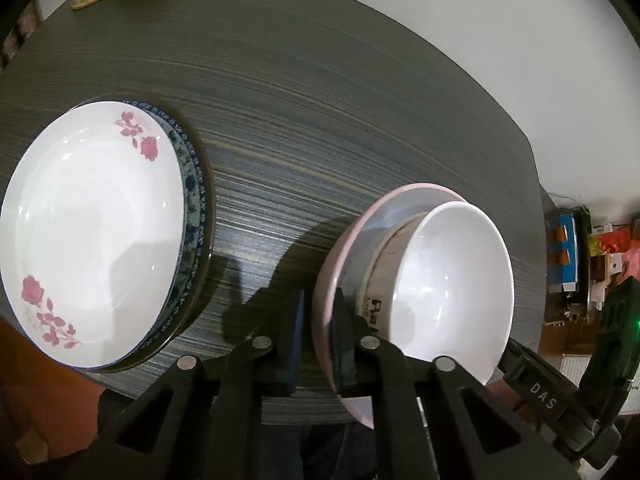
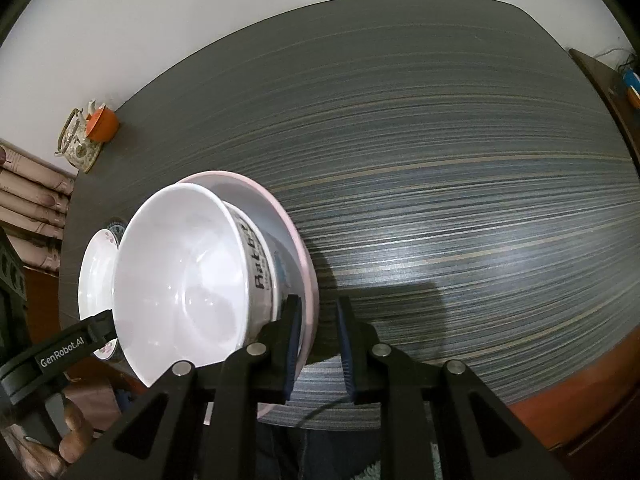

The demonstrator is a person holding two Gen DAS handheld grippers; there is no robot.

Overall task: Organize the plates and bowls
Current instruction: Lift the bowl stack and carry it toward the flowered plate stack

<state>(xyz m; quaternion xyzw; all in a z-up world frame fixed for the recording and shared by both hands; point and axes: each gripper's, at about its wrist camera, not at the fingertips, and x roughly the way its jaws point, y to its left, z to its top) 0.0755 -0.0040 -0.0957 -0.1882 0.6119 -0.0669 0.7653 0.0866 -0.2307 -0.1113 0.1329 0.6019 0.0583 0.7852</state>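
Note:
A pink-rimmed plate lies near the table's front edge and carries a white bowl with dark lettering on its side. My left gripper is shut on the plate's near-left rim, one pad inside and one outside. My right gripper straddles the opposite rim, with its inner pad against the rim beside the bowl. It looks shut on the plate. To the left, a white rose-patterned plate rests on a blue-patterned plate.
The dark striped table stretches away behind the dishes. A floral teapot and an orange cup stand at its far left corner. A cluttered shelf is beyond the right edge. A hand holds the left gripper.

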